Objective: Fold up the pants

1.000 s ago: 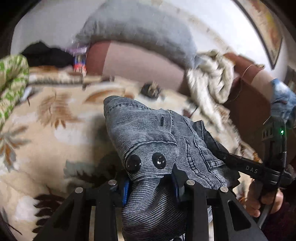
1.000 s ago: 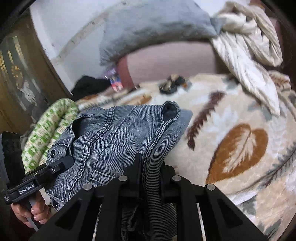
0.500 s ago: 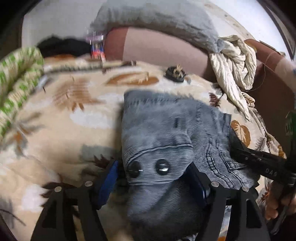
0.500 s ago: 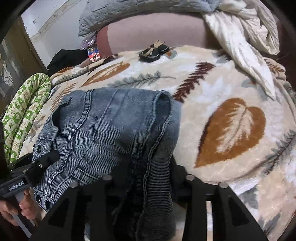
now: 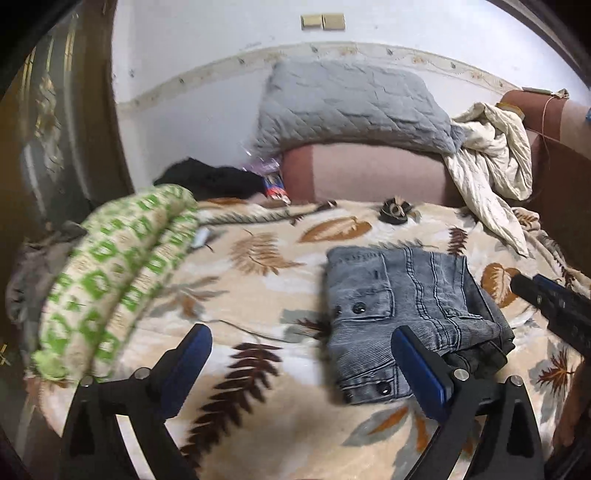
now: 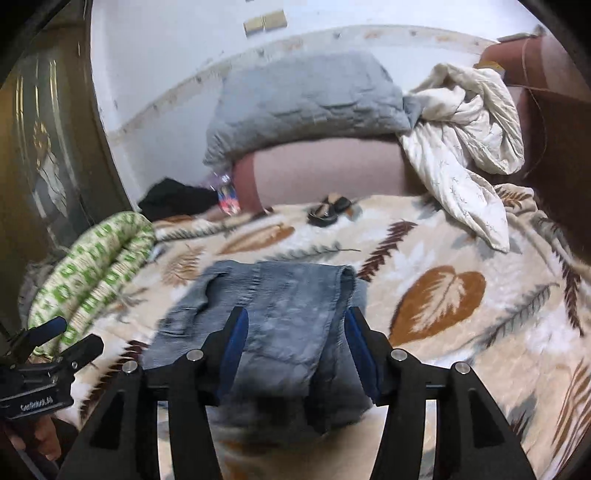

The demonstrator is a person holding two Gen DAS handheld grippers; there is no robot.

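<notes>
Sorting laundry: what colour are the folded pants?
Washed grey-blue denim pants, clearest in the left wrist view.

pants point(image 5: 402, 306): 1 | pillow point(image 5: 351, 107): 1 | blanket point(image 5: 258, 295): 1 | wall switches point(image 5: 323, 21): 2

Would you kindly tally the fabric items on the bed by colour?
Grey: 2, folded jeans and quilted pillow.
Green-and-white: 1, rolled blanket.
Cream: 1, crumpled sheet.
Black: 1, garment.
Total: 5.
</notes>
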